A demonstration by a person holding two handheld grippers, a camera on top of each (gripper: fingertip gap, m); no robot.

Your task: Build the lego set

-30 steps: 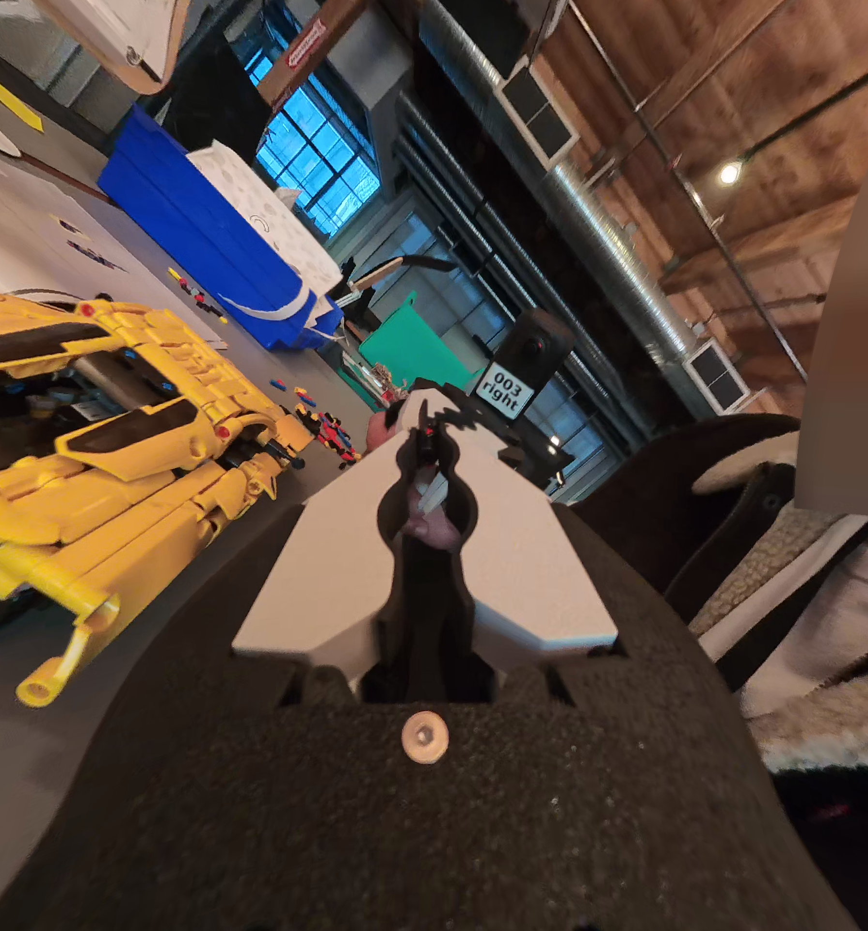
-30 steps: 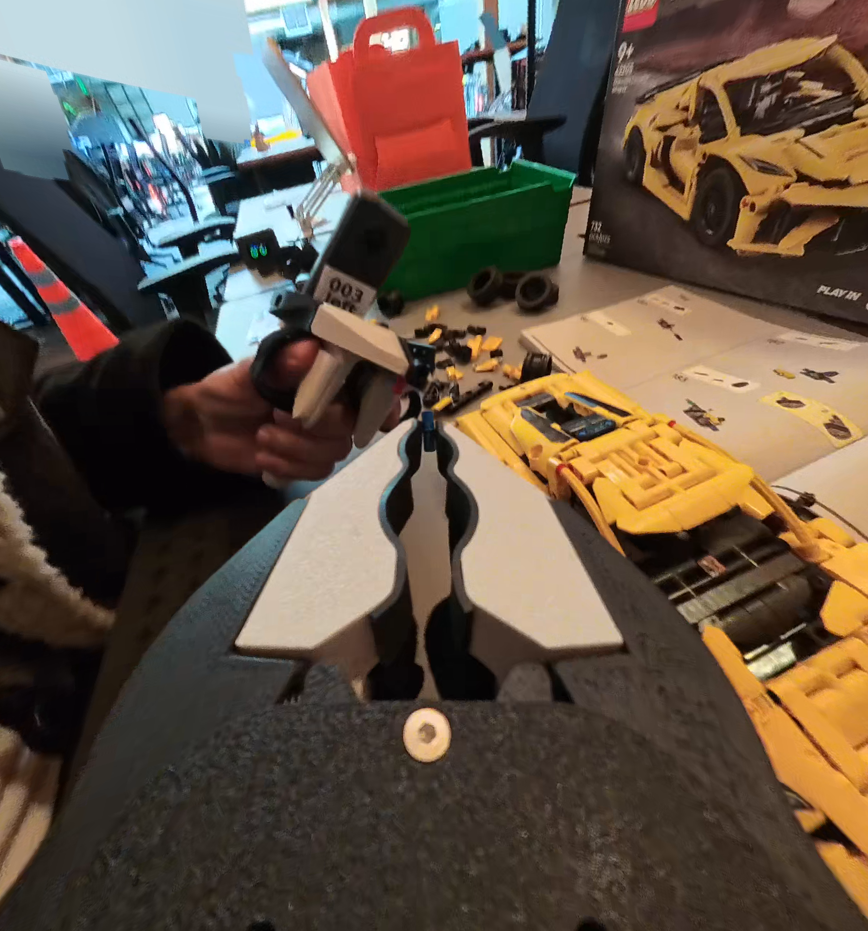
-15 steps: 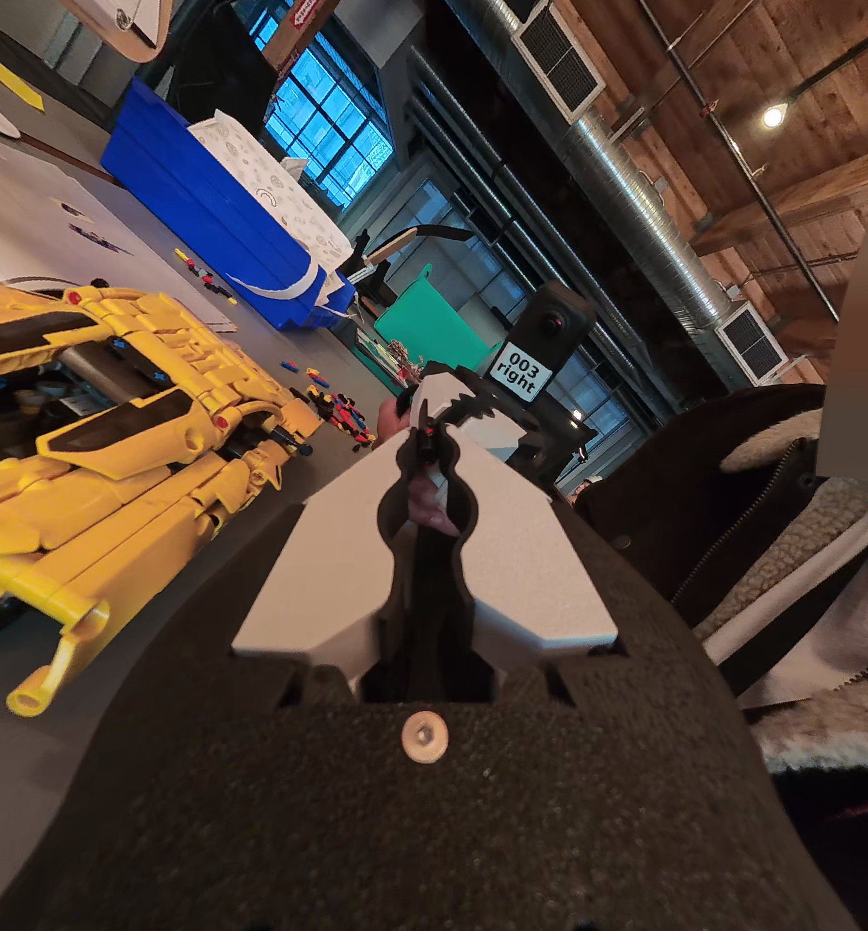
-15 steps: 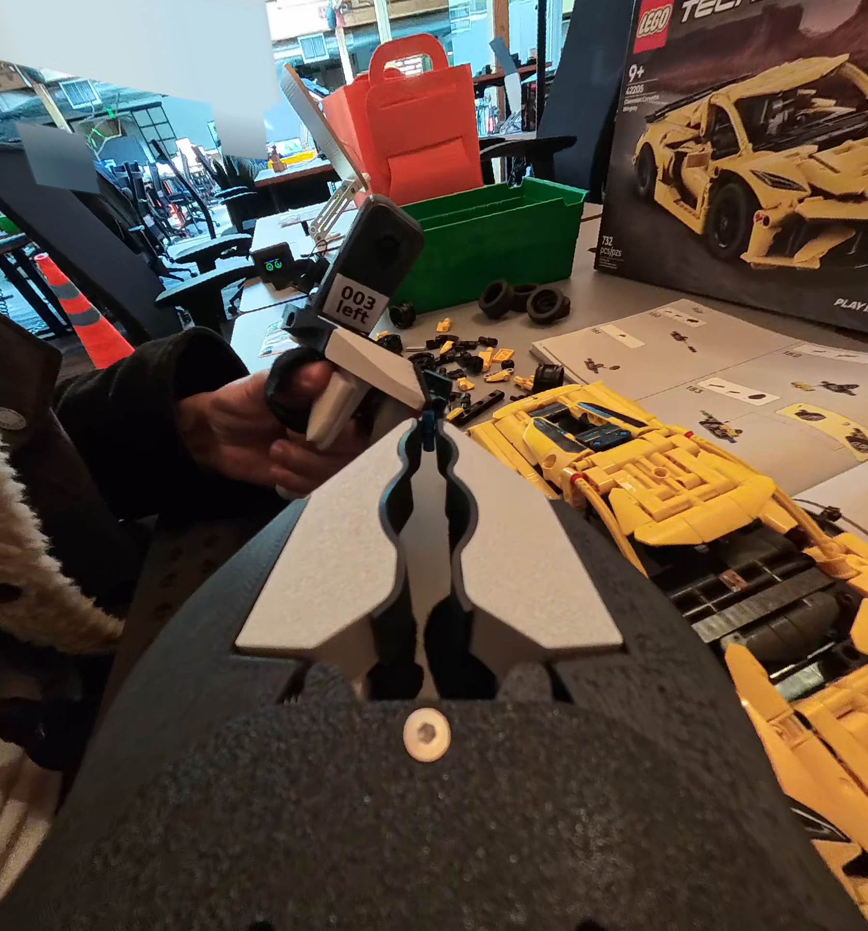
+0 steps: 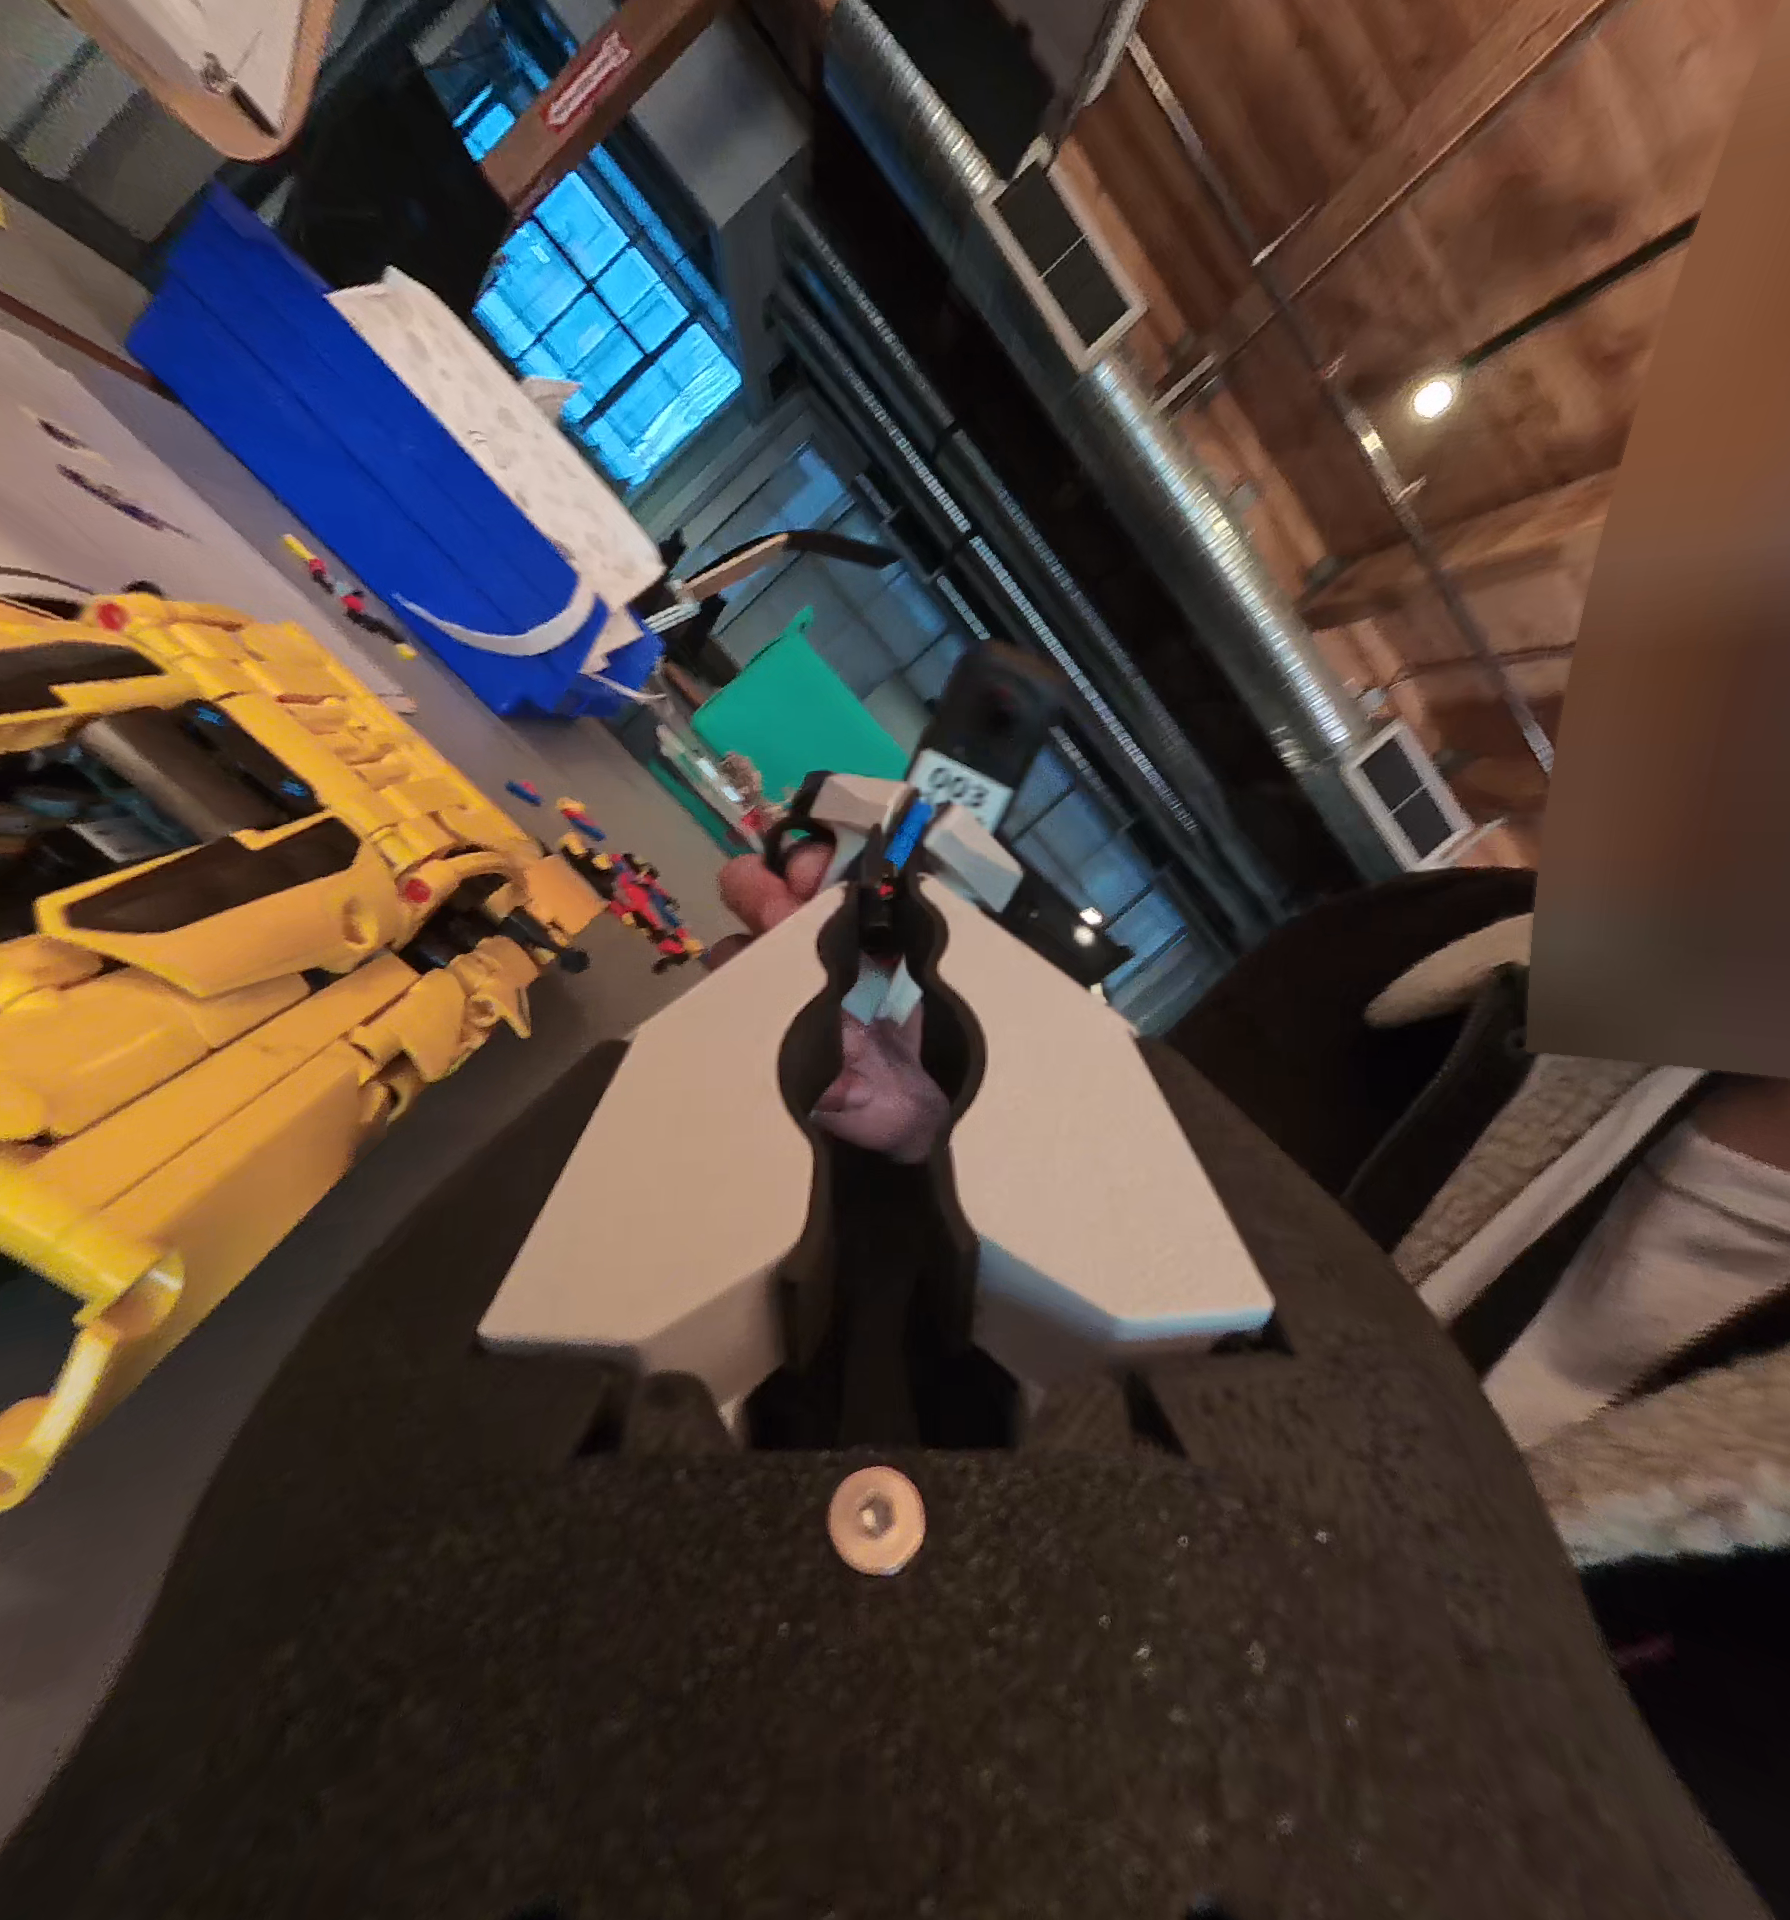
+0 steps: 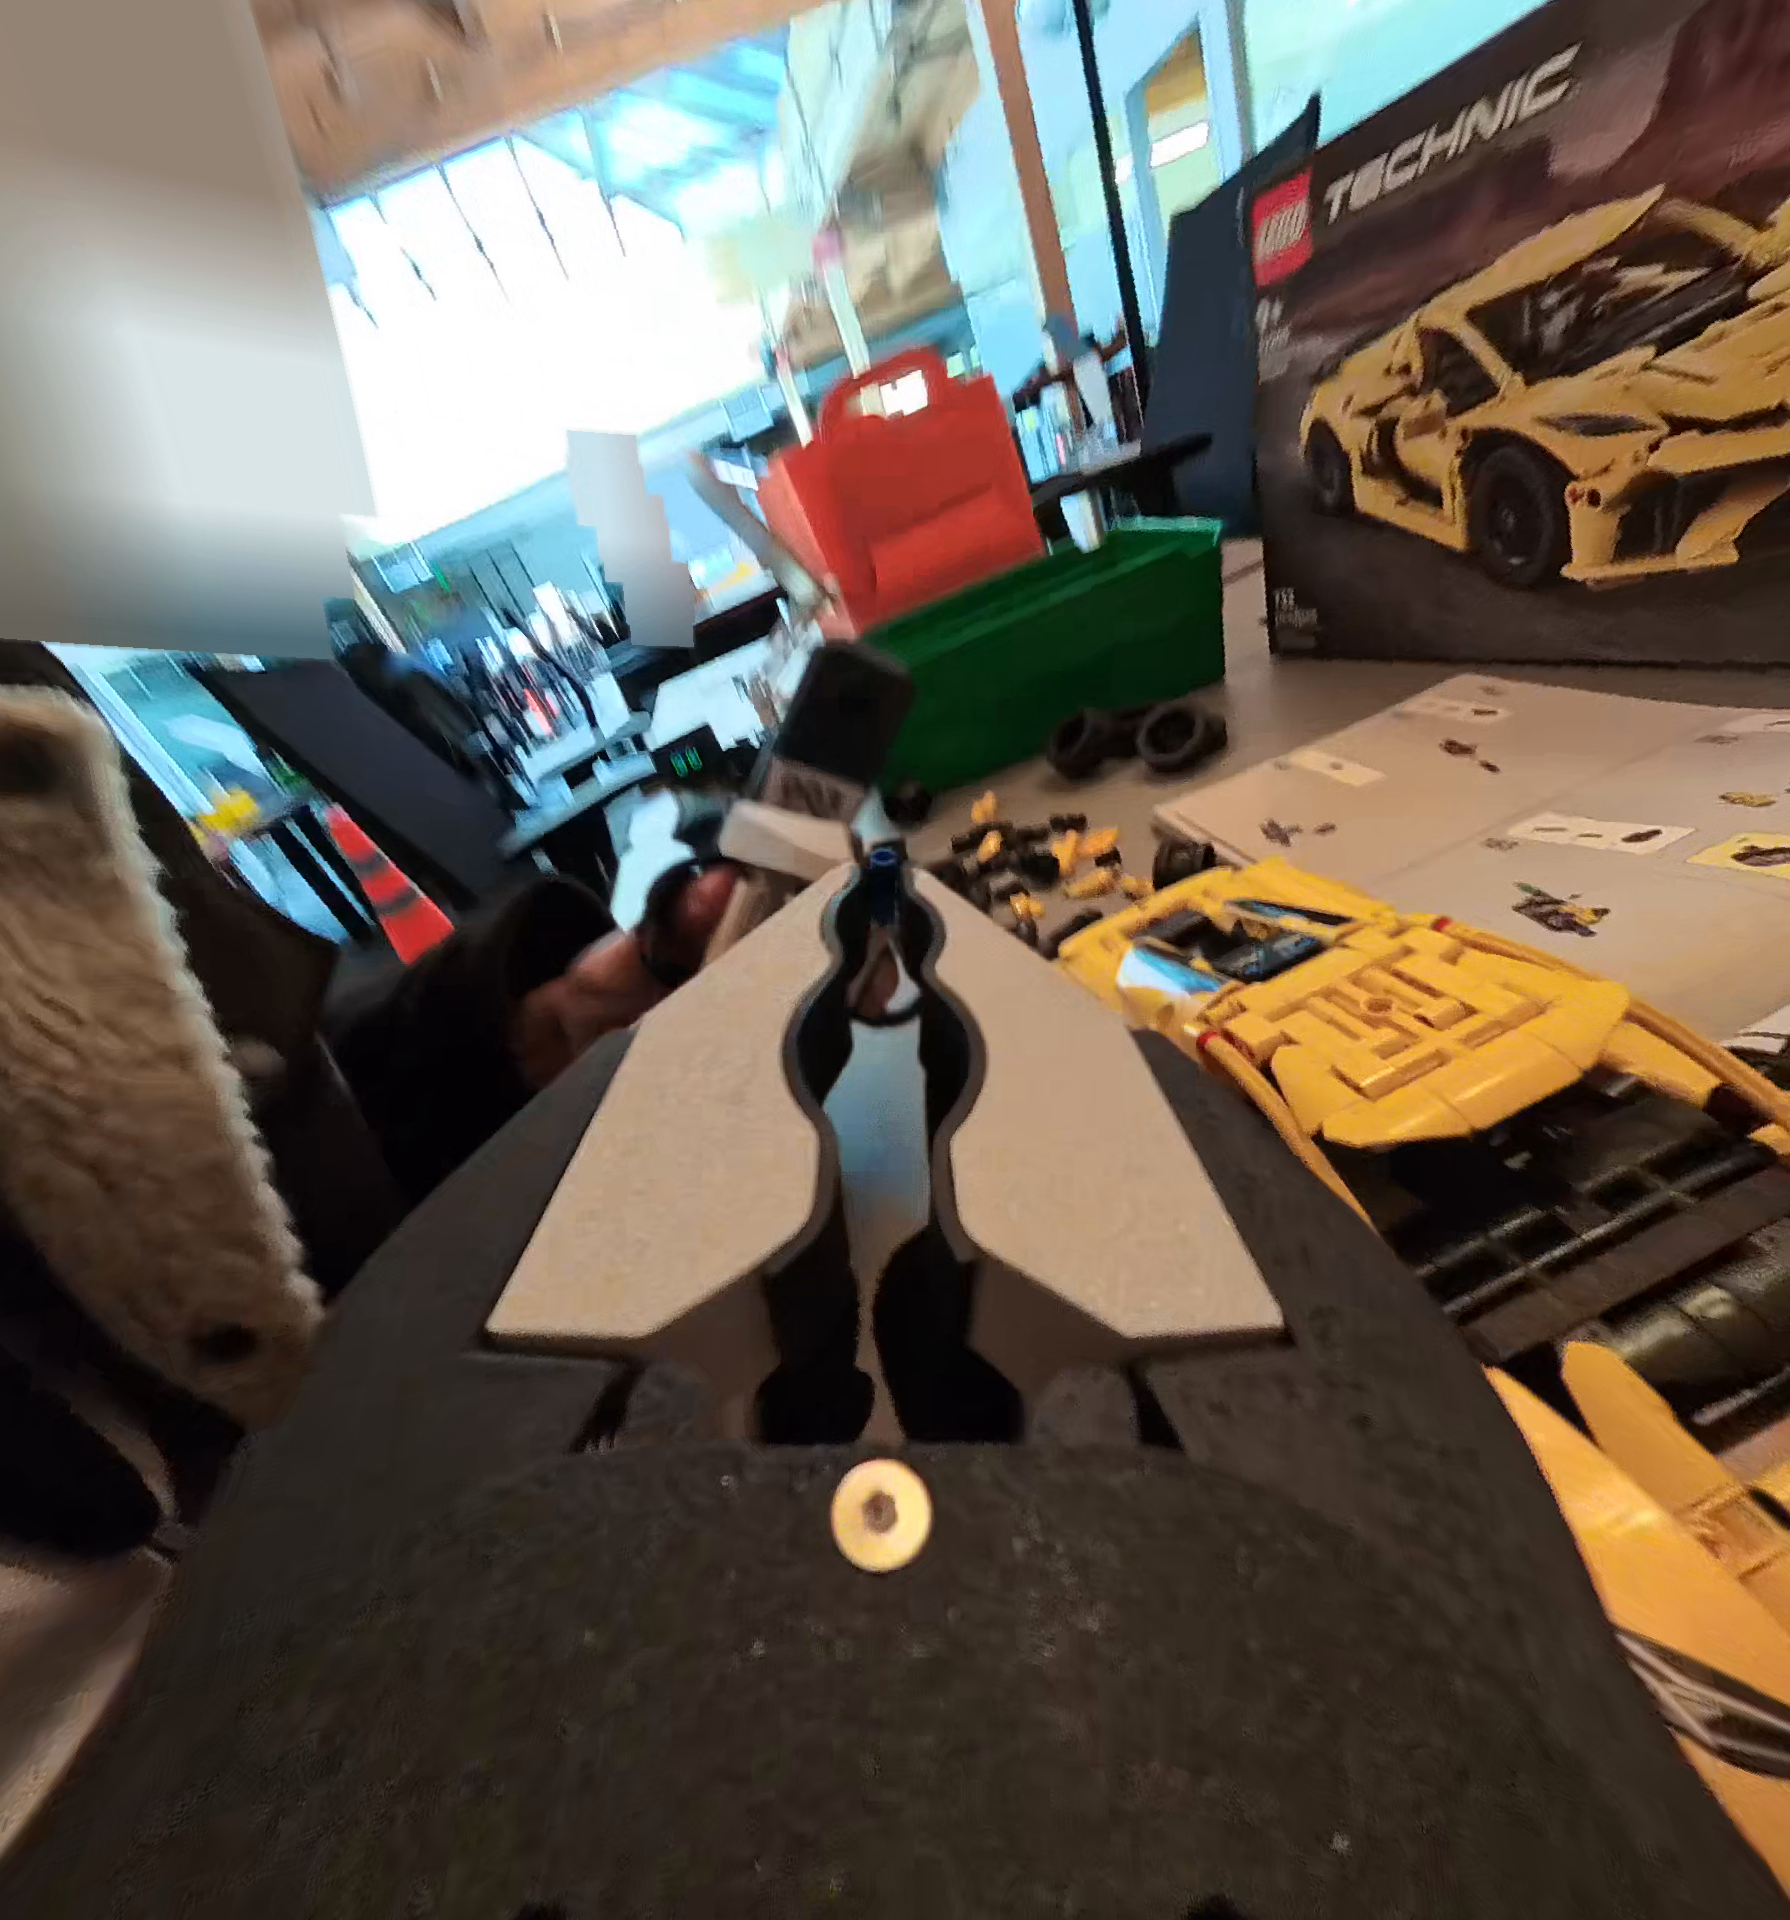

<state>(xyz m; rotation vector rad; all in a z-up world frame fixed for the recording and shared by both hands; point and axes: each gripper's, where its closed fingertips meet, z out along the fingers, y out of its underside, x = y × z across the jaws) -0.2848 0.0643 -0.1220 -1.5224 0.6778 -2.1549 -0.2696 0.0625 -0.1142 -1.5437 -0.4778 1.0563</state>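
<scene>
The 2 grippers meet tip to tip in the air above the counter's (image 6: 1317, 727) near edge, in front of the person's fleece-collared jacket (image 5: 1639, 1174). The left gripper (image 5: 878, 914) has its fingers drawn nearly together on a small black piece (image 5: 878, 923) at the very tips. The right gripper (image 6: 878, 883) is likewise almost closed, pinching a blue pin (image 6: 880, 883) that sticks out past its tips; in the left wrist view the same pin shows blue between the far gripper's fingers. Pin and black piece sit right against each other, though the blur hides whether they are joined.

The yellow car (image 6: 1390, 1029) lies on the counter, to the right of the right gripper and to the left of the left one, its body half built and the dark inner frame open. Beyond it are loose yellow and black parts (image 6: 1036, 852), 3 or so black tyres (image 6: 1140, 738), a green bin (image 6: 1057, 644), a red bag (image 6: 912, 488), open instruction sheets (image 6: 1556, 821) and the set's box (image 6: 1556, 364) standing upright. A blue bin (image 5: 351, 468) sits far off in the left wrist view.
</scene>
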